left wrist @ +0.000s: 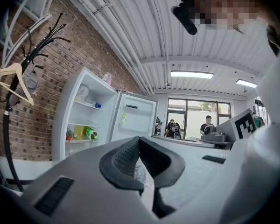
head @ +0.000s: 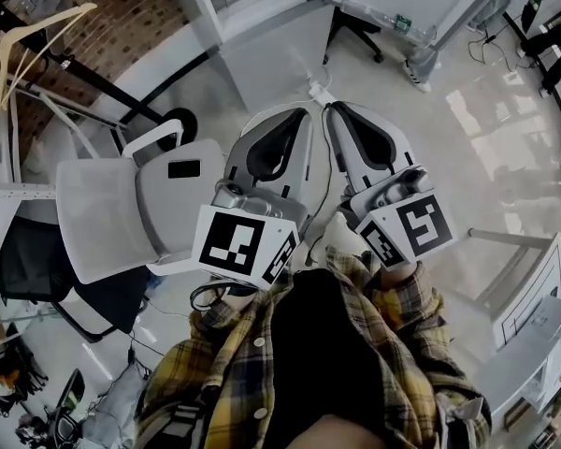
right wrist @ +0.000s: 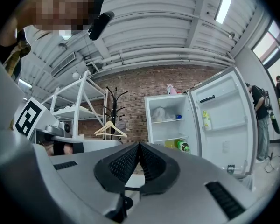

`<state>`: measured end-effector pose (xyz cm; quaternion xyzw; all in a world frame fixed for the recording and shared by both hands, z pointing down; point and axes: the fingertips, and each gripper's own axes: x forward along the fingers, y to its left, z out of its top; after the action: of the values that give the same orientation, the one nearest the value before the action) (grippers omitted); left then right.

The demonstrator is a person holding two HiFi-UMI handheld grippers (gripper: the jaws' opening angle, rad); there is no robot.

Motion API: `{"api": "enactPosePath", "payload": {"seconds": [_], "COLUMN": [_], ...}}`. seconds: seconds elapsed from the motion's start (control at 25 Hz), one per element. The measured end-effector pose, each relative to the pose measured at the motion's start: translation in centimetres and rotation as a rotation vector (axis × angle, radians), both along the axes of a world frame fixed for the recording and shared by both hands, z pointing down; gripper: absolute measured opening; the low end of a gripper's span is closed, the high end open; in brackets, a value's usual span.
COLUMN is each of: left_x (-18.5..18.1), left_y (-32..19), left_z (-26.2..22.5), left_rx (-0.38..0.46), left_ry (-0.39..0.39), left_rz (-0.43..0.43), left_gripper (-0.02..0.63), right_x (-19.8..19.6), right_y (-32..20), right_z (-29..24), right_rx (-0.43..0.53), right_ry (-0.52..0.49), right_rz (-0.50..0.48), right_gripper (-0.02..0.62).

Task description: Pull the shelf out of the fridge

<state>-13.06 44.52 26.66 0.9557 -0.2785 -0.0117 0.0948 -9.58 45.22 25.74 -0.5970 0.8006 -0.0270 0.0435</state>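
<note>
My left tongs (left wrist: 140, 140) and right tongs (right wrist: 139, 144) were squeezed together, empty, so I needed them open for the fridge (right wrist: 148, 125) shelf (right wrist: 166, 121) at 12 o'clock.

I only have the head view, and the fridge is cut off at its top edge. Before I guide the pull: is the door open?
Observer: Yes. In the right gripper view the fridge has its door swung wide open.
Operator: Anything on the shelves?
Observer: A green bottle sits on a lower shelf, next to something yellow.
Operator: Are the grippers holding anything?
Observer: No. The left gripper and right gripper both have their jaws together with nothing between them, and neither has reached the fridge.
</note>
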Motion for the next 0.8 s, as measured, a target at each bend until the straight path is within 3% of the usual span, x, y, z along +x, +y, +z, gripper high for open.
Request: {"api": "enactPosePath", "payload": {"seconds": [0.36, 0.8], "left_x": [2.8, 11.3], "left_y": [-4.0, -10.4], "left_z": [0.7, -0.1], "left_rx": [-0.010, 0.013], "left_ry": [-0.002, 0.035], "left_rz": [-0.060, -0.207], "left_gripper": [0.003, 0.003], "right_x": [3.2, 12.4], "right_y": [-3.4, -10.0], "right_z": [0.9, 0.4], "right_rx": [-0.017, -0.001], "right_ry": [-0.011, 0.004], "right_rz": [-0.054, -0.189], "right_gripper": [0.017, 0.017]}}
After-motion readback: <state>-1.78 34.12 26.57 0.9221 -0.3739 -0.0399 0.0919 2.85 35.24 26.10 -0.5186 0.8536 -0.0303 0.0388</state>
